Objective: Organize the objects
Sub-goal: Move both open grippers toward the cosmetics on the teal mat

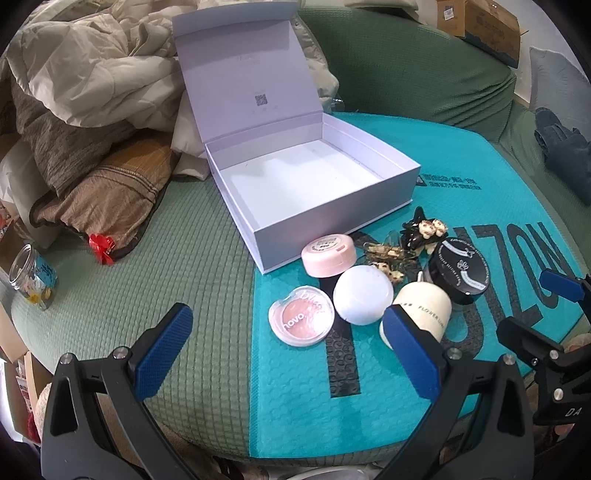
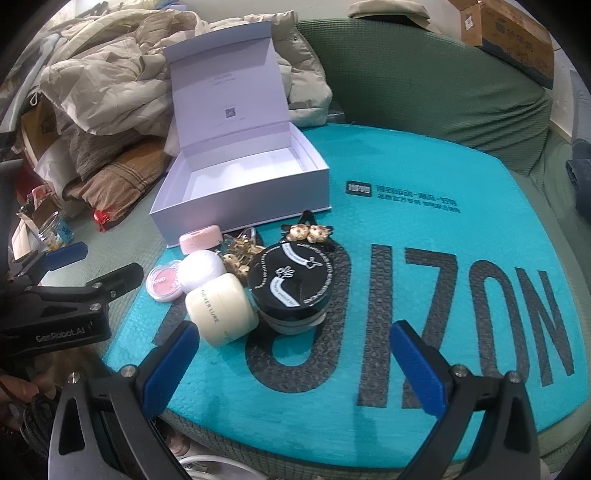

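An open white box (image 1: 314, 184) (image 2: 243, 184) with its lid up sits empty behind a cluster of cosmetics on a teal mailer (image 1: 369, 369) (image 2: 406, 184). The cluster holds a clear blush compact (image 1: 300, 320) (image 2: 163, 281), a white round case (image 1: 362, 295) (image 2: 201, 271), a pink jar (image 1: 328, 254) (image 2: 201, 239), a cream jar (image 1: 424, 314) (image 2: 219, 308), a black-lidded jar (image 1: 461, 271) (image 2: 291, 284) and hair clips (image 1: 424, 230) (image 2: 310, 230). My left gripper (image 1: 286, 332) is open near the blush compact. My right gripper (image 2: 295, 350) is open just in front of the black-lidded jar.
A green sofa (image 1: 166, 258) (image 2: 424, 74) carries the mailer. Crumpled blankets and a brown pillow (image 1: 103, 195) pile up at the left. A glass jar (image 1: 33, 277) stands at the far left. A cardboard box (image 2: 509, 33) rests on the sofa back.
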A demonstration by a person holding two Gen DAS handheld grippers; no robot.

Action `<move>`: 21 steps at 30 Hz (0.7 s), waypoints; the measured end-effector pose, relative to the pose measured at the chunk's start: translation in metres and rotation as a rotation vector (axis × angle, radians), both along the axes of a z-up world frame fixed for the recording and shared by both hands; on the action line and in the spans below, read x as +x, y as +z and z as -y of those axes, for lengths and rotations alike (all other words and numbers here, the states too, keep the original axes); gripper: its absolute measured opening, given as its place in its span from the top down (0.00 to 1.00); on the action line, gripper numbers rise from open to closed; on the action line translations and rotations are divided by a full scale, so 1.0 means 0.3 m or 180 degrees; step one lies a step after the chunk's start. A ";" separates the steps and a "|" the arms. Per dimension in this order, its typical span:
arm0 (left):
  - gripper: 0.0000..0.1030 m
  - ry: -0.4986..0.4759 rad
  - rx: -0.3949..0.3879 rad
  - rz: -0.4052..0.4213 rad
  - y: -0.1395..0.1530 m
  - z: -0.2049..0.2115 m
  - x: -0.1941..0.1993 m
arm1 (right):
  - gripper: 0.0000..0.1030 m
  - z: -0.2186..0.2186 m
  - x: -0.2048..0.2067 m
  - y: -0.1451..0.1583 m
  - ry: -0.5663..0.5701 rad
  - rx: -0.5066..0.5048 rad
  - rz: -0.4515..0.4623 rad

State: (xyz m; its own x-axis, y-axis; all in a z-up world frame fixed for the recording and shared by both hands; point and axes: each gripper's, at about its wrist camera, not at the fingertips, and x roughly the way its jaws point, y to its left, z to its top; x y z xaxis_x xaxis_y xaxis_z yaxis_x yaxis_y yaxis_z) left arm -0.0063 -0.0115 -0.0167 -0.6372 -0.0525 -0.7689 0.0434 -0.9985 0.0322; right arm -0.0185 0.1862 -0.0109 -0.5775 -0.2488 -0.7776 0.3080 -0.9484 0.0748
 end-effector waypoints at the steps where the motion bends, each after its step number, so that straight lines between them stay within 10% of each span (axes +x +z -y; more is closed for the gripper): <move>1: 0.00 0.0002 -0.0002 0.0006 -0.003 0.003 0.000 | 0.00 0.005 0.000 -0.003 0.0025 -0.0008 0.0006; 21: 0.00 -0.0060 0.0100 0.0167 -0.094 0.043 -0.025 | 0.05 -0.004 -0.050 -0.080 -0.0077 -0.0066 0.0096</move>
State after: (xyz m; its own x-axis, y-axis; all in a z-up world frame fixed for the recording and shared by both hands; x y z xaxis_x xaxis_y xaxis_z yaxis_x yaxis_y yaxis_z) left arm -0.0137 -0.0245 -0.0450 -0.5967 -0.0161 -0.8023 0.0236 -0.9997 0.0025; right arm -0.0336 0.1873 -0.0348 -0.5599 -0.2514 -0.7895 0.2824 -0.9537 0.1034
